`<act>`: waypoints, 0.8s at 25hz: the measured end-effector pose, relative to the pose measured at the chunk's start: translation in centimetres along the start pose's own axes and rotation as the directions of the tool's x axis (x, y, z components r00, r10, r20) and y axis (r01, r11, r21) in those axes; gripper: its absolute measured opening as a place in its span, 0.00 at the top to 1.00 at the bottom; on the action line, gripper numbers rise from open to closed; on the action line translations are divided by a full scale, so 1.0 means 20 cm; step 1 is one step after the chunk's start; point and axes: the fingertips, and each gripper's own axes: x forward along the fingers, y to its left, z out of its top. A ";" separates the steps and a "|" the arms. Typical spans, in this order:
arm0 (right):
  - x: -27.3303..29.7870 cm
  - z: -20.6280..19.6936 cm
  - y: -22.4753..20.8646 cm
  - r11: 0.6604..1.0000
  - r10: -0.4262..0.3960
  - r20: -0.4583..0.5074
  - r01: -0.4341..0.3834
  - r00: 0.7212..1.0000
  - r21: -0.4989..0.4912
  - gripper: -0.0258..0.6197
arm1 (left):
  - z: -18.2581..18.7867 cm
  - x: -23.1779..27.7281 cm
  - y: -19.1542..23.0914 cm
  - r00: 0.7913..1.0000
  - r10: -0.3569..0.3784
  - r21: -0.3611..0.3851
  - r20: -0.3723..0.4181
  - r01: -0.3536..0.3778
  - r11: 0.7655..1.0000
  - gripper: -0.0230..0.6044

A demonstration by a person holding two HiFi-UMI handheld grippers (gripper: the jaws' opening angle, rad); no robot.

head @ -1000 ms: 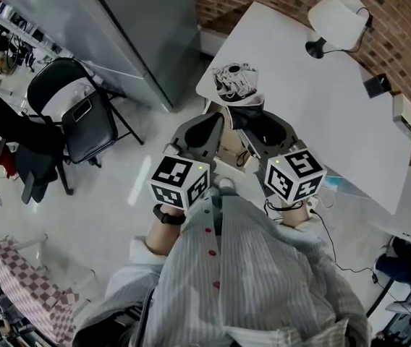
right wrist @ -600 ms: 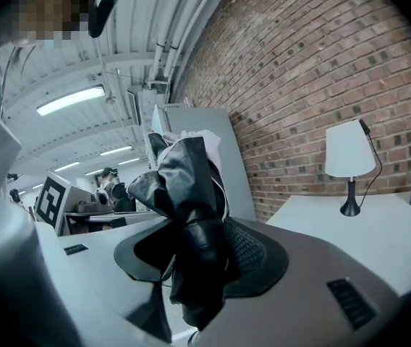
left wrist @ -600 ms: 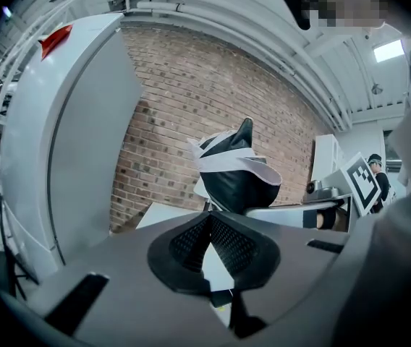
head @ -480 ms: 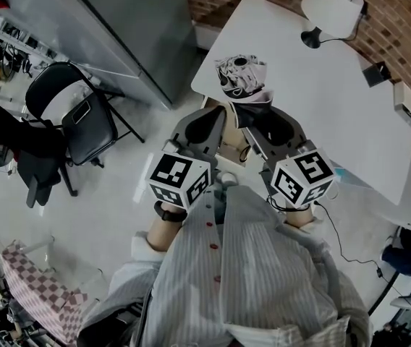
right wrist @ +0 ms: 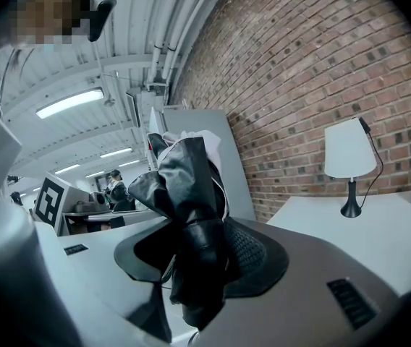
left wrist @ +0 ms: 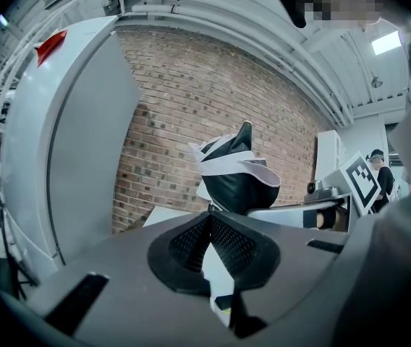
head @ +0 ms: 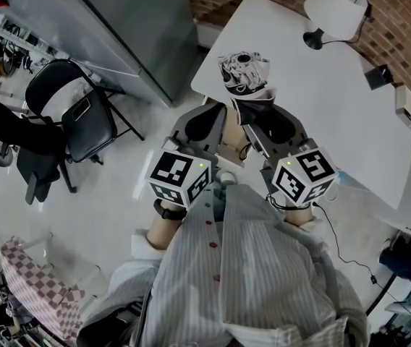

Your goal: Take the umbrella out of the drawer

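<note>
1. Head view: camera on the person's head, facing steeply down; left gripper [head: 218,113] and right gripper [head: 247,114] near below it; table [head: 336,107] beyond them.
2. Left gripper view: camera on that gripper, facing roughly level along its jaws toward the brick wall [left wrist: 191,100]; umbrella [left wrist: 234,176] close ahead.
3. Right gripper view: same mounting; umbrella very near, filling the centre; lamp [right wrist: 350,150] farther right.
4. Shared: umbrella and brick wall, all three views; lamp and table, head and right gripper views.
</note>
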 end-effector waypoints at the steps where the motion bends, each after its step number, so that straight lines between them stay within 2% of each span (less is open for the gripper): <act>1: 0.00 0.00 0.00 1.000 0.000 0.000 0.000 1.000 0.000 0.63 | 0.00 0.00 0.00 1.000 0.000 0.000 0.000 0.000 1.000 0.95; 20: 0.00 0.00 0.03 1.000 0.012 -0.016 -0.013 1.000 -0.019 0.63 | 0.00 0.00 -0.02 1.000 -0.011 0.007 -0.001 0.011 1.000 0.95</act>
